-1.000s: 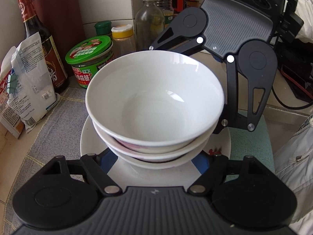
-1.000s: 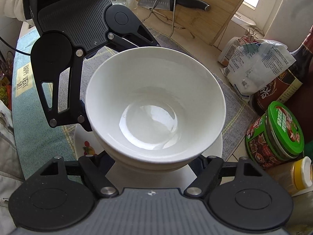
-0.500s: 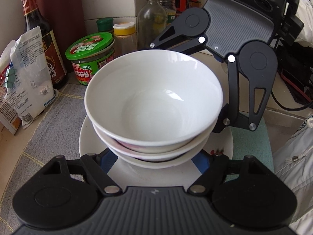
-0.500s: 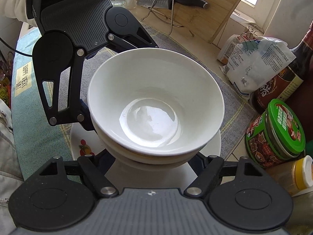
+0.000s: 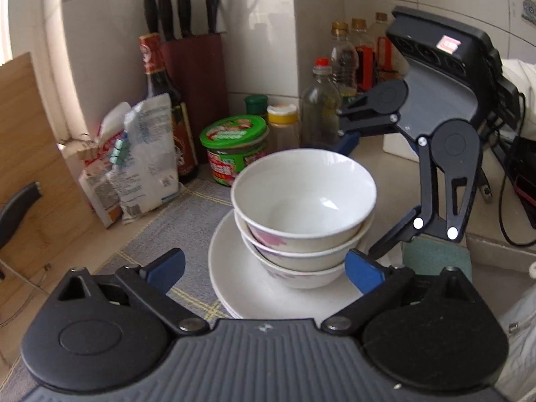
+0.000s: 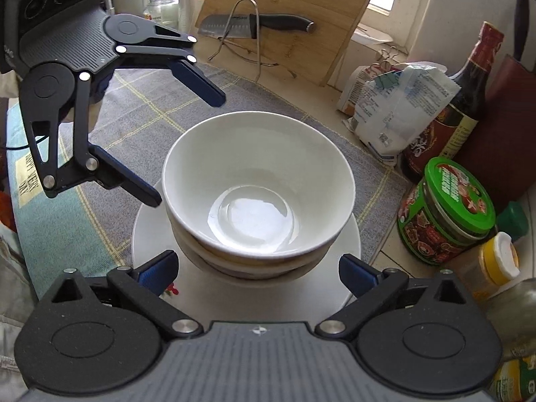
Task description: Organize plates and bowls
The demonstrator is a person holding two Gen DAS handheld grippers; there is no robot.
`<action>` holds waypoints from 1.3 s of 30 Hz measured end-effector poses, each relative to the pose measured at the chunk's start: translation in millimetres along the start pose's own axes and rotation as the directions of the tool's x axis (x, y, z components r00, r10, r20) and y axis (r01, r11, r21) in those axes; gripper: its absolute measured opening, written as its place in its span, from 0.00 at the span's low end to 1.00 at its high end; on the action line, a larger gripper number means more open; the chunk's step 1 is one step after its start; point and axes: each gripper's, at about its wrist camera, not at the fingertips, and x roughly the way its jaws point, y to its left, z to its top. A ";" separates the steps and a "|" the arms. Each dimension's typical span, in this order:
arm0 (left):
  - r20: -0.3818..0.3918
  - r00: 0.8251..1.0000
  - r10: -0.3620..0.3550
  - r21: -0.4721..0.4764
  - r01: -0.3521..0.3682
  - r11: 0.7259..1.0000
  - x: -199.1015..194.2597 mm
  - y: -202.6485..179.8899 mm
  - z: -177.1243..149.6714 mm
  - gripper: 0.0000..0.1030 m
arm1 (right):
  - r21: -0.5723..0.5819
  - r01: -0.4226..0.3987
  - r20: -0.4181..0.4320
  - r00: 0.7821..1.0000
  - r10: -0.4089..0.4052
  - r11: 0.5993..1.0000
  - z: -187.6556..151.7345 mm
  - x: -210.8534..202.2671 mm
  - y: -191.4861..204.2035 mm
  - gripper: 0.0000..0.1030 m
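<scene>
White bowls (image 5: 303, 214) sit nested on the plates (image 5: 241, 284) on the table's mat; both grippers (image 5: 264, 264) (image 6: 258, 269) stand wide, empty. Back away straight, without clipping the rims.

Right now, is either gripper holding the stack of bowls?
No, the left gripper and right gripper are both open, jaws apart from the bowls stacked on the plate.
</scene>
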 end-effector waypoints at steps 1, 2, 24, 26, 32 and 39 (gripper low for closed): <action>0.017 0.999 0.032 -0.018 -0.031 0.999 -8.6 1.3 0.9 1.00 | 0.022 0.031 0.009 0.999 -0.031 0.999 1.7 -6.4 4.4 1.00; 0.020 0.999 0.050 -0.026 -0.049 0.998 -14.5 2.0 1.0 1.00 | 0.058 0.064 0.017 0.998 -0.065 0.996 3.6 -13.4 9.5 1.00; -0.067 0.967 0.247 -0.347 -0.255 0.903 -114.1 -22.0 -26.7 1.00 | 0.739 0.412 -0.160 0.876 -0.455 0.533 3.1 -65.7 145.3 1.00; -0.075 0.969 0.236 -0.340 -0.247 0.907 -119.2 -23.7 -26.7 1.00 | 0.736 0.422 -0.156 0.866 -0.474 0.528 5.2 -70.8 152.2 1.00; -0.088 0.964 0.249 -0.357 -0.264 0.896 -128.1 -24.1 -25.9 1.00 | 0.744 0.425 -0.145 0.856 -0.496 0.516 8.1 -78.2 159.5 1.00; -0.096 0.957 0.275 -0.348 -0.291 0.891 -131.9 -25.3 -23.9 1.00 | 0.742 0.423 -0.138 0.855 -0.500 0.519 10.4 -79.8 162.2 1.00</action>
